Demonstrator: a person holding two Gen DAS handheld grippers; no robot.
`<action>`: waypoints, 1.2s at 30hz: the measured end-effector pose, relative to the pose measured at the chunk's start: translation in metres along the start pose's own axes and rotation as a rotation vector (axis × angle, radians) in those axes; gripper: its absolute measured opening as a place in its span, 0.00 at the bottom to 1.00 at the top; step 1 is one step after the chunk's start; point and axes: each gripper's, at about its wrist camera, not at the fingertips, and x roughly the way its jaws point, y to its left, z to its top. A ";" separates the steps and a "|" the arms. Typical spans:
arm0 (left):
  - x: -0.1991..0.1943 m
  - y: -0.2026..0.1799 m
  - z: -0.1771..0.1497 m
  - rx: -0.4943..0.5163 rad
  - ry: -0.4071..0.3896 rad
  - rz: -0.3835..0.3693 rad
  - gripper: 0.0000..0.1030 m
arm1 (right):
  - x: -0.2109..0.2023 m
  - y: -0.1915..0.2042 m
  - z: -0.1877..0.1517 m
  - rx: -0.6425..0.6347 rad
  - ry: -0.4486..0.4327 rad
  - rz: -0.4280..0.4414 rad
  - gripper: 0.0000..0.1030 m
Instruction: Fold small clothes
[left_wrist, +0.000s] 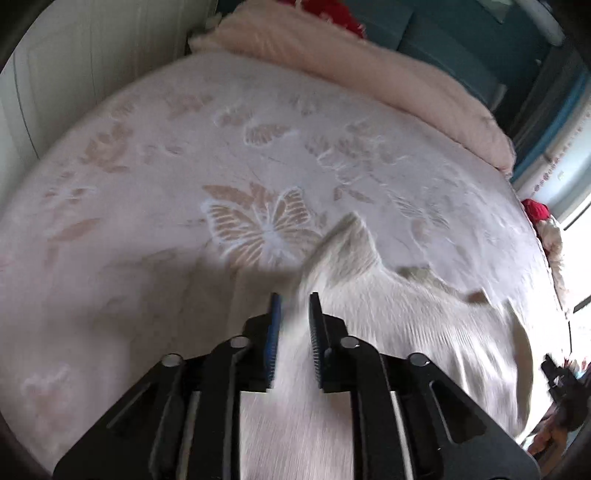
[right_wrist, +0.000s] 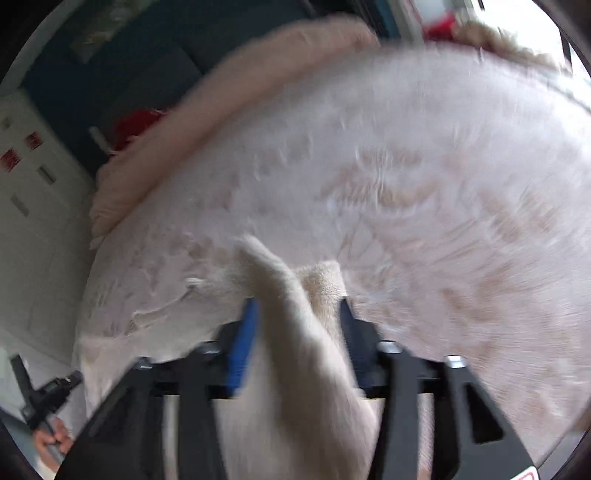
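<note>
Between the parted pads of the right gripper (right_wrist: 299, 306) runs a fold of the cream garment (right_wrist: 295, 350), loose, not pinched. Nearby, the left gripper (left_wrist: 294, 302) stands slightly open over the same cloth. Beyond spreads the butterfly-patterned bedspread (left_wrist: 184, 166).

Right wrist view: strongly motion-blurred; the bedspread (right_wrist: 424, 177) pattern smears into streaks
Garment (right_wrist: 306, 350): its kind cannot be told; the lower part runs off the bottom edge, behind the right gripper (right_wrist: 297, 310)
Left gripper (left_wrist: 293, 302): cloth between its fingers is blurred, so contact with the pads is unclear
Red object (left_wrist: 535, 208): cut by the picture's rim, too small to identify
Person's hand (right_wrist: 50, 441): only partly in view at the corner
</note>
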 end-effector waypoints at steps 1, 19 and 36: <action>-0.014 0.001 -0.009 -0.004 -0.018 -0.012 0.39 | -0.014 0.004 -0.007 -0.036 -0.010 0.002 0.54; -0.007 0.008 -0.114 -0.086 0.119 -0.079 0.21 | -0.016 -0.028 -0.116 0.024 0.218 0.074 0.04; -0.009 0.067 -0.107 -0.606 0.092 -0.070 0.23 | 0.021 -0.030 -0.083 0.396 0.216 0.219 0.20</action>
